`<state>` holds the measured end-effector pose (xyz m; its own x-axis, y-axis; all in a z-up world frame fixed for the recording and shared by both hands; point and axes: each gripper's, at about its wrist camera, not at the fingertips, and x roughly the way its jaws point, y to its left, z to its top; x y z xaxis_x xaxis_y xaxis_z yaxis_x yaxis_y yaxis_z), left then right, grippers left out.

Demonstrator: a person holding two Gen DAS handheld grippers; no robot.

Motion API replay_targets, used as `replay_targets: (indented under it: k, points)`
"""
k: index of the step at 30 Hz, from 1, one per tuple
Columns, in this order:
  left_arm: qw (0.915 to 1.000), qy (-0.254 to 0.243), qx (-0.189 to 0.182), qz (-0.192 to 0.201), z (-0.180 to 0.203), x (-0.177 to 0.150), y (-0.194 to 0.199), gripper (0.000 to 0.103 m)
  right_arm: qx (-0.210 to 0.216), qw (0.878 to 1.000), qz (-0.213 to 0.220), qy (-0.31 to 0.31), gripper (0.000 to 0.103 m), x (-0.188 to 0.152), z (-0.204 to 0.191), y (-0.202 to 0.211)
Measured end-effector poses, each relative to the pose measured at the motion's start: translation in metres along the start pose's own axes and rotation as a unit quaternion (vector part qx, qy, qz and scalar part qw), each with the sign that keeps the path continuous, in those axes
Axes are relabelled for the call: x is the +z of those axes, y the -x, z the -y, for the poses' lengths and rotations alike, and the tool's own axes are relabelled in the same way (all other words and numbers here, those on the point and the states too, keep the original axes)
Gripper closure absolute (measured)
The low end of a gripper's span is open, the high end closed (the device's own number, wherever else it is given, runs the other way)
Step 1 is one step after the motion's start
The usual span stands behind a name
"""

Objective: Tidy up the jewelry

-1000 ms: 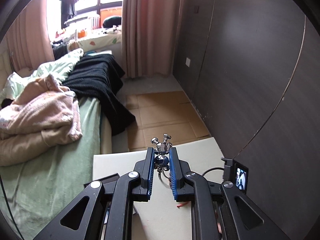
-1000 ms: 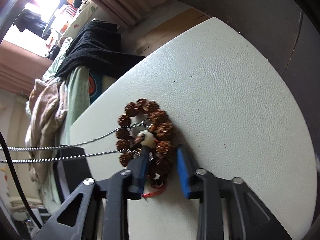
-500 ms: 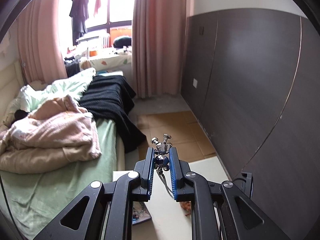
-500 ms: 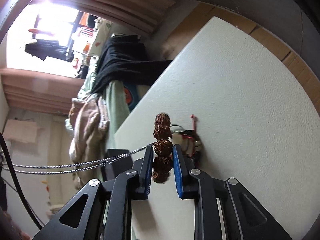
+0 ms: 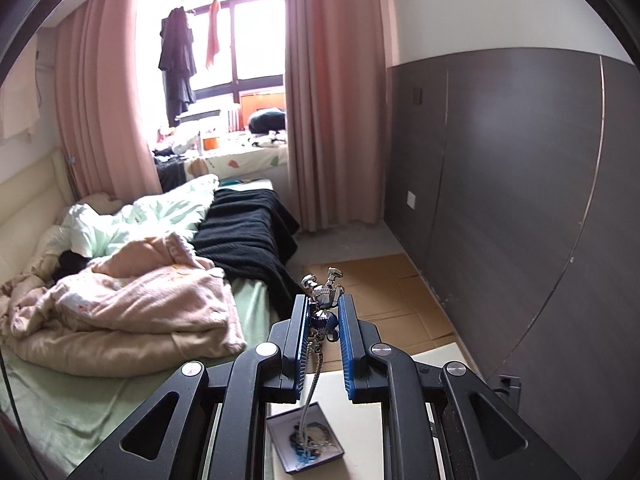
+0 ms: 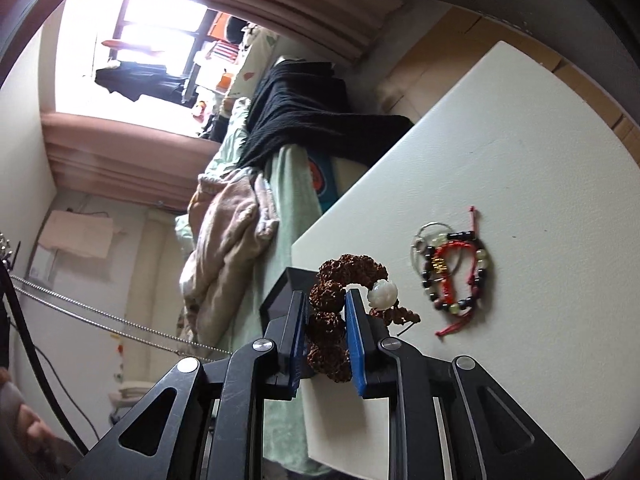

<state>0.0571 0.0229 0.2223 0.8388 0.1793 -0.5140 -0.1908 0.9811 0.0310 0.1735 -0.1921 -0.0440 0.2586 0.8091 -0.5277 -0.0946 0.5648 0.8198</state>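
Observation:
My left gripper [image 5: 323,312] is shut on a silver robot-shaped pendant [image 5: 325,294] with a blue head. Its silver chain [image 5: 311,392] hangs down into a small black jewelry box [image 5: 306,440] on the white table [image 5: 360,408]; the chain also shows in the right wrist view [image 6: 100,316]. My right gripper [image 6: 326,312] is shut on a brown rough-bead bracelet [image 6: 332,308] with a white carved bead [image 6: 383,294], held above the table [image 6: 500,160]. A dark bead bracelet with red cord [image 6: 452,272] and a thin wire ring lie on the table to its right.
A black box [image 6: 280,300] sits at the table's left edge behind my right gripper. A bed with pink and black blankets [image 5: 140,300] lies to the left. A dark panelled wall [image 5: 520,200] stands on the right, and cardboard [image 5: 380,292] covers the floor.
Both grippers have risen. My left has lifted the pendant so the chain hangs. My right closed on the brown bracelet and lifted it off the table, uncovering the red-cord bracelet.

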Motion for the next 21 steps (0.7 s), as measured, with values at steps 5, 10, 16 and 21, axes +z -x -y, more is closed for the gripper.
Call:
replay_targets:
  k: [5, 10, 16, 21]
  points:
    - [0.9999, 0.01, 0.008, 0.0, -0.015, -0.004, -0.005, 0.088, 0.023, 1.0, 0.002, 0.016, 0.082, -0.002, -0.017, -0.003]
    - [0.9995, 0.025, 0.015, -0.008, -0.027, -0.019, -0.019, 0.088, 0.035, 0.999, 0.001, 0.037, 0.082, -0.006, -0.031, -0.003]
    - [0.9979, 0.058, 0.004, -0.028, -0.038, -0.052, -0.046, 0.088, 0.042, 0.998, 0.005, 0.05, 0.082, -0.008, -0.04, -0.004]
    - [0.9941, 0.092, -0.018, -0.054, -0.045, -0.08, -0.073, 0.088, 0.04, 0.998, 0.004, 0.053, 0.082, -0.01, -0.041, -0.009]
